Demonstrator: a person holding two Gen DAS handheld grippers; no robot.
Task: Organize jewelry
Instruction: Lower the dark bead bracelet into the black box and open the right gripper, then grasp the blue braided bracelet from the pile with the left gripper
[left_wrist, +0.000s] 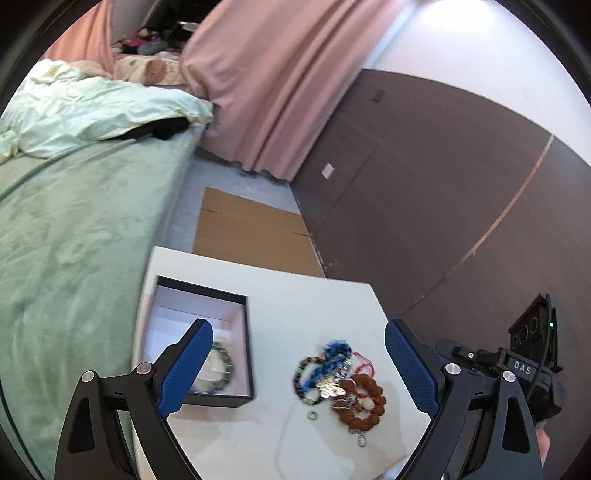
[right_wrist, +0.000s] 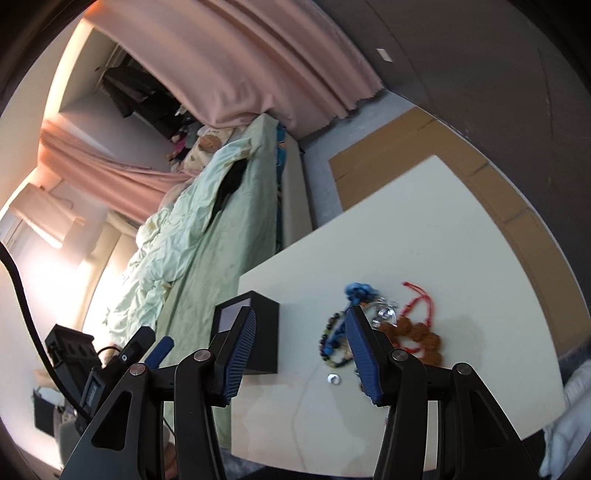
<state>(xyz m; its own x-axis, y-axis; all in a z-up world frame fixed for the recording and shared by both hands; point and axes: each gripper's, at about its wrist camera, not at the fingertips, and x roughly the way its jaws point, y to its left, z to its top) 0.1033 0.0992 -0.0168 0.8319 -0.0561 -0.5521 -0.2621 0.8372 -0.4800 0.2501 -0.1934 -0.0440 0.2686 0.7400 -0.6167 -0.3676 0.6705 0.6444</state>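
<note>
Left wrist view: the left tool (left_wrist: 297, 363) hangs above the white rectangular table (left_wrist: 332, 299) with its blue-padded fingers (left_wrist: 184, 369) spread wide and nothing between them. Under its left finger sits an open black-walled box with a pale pink lining (left_wrist: 236, 317), and a dark beaded bracelet (left_wrist: 225, 365) lies inside on the box floor. To the right of the box, apart from it, is a tangled pile of jewelry (left_wrist: 338, 380): a blue beaded strand (left_wrist: 334, 350), a brown chunky wooden-bead bracelet (left_wrist: 364, 400), a thin red cord (left_wrist: 364, 363), a multicoloured bead bracelet (left_wrist: 301, 373) and a small silver ring (left_wrist: 312, 415) just in front. At the right edge the right tool's black body (left_wrist: 524, 365) carries the white letters "DAS". A green-covered bed (left_wrist: 74, 229) runs beside the table, and flat brown cardboard (left_wrist: 243, 229) lies on the floor.

Right wrist view: the right tool (right_wrist: 297, 352) is also open wide and empty, hovering over the table (right_wrist: 424, 229). The jewelry pile (right_wrist: 380, 328) lies past its right finger and the black box (right_wrist: 264, 332) past its left. A pink curtain (right_wrist: 258, 55) hangs behind.
</note>
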